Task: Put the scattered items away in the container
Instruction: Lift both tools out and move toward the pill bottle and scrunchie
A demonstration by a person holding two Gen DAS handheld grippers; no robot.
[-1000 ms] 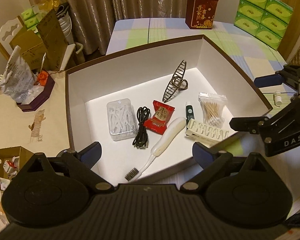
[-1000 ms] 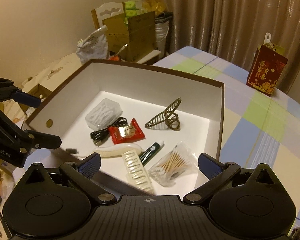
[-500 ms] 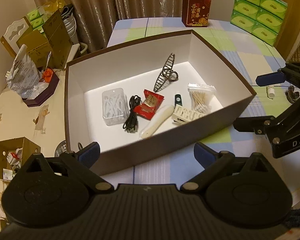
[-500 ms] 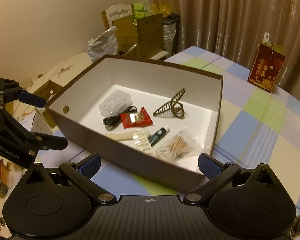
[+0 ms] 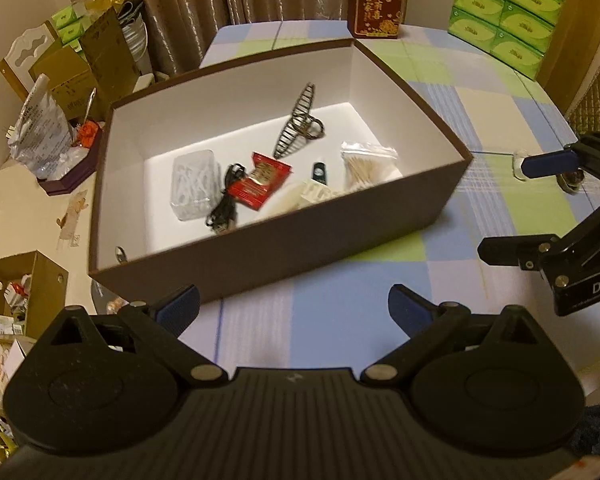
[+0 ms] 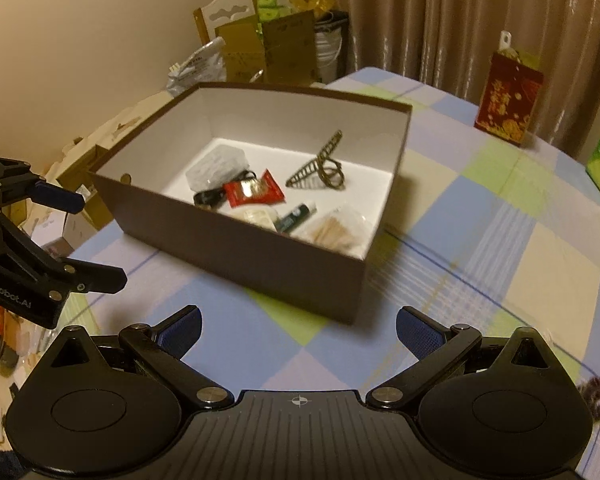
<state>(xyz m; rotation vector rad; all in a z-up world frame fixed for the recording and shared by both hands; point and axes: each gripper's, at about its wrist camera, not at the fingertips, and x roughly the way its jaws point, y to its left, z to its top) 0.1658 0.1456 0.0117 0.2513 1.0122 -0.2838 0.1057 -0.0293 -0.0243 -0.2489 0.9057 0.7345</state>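
Brown box with white inside sits on the checked tablecloth, long axis running left-right in the left wrist view, its near wall facing both tools. Inside, all on the floor: a clear floss-pick case at left, a black cable just beside it, a red sachet touching the cable, and a bronze hair claw further back — long axis tilted, tip pointing to the far wall. A small green tube and a cotton swab bag lie to the right; a pale item by the near wall is half hidden.

Left gripper has jaws wide apart, nothing between them, hovering over cloth just near of the box. Right gripper — same, spread and empty. Red gift bag and green tissue packs stand at the far edge.
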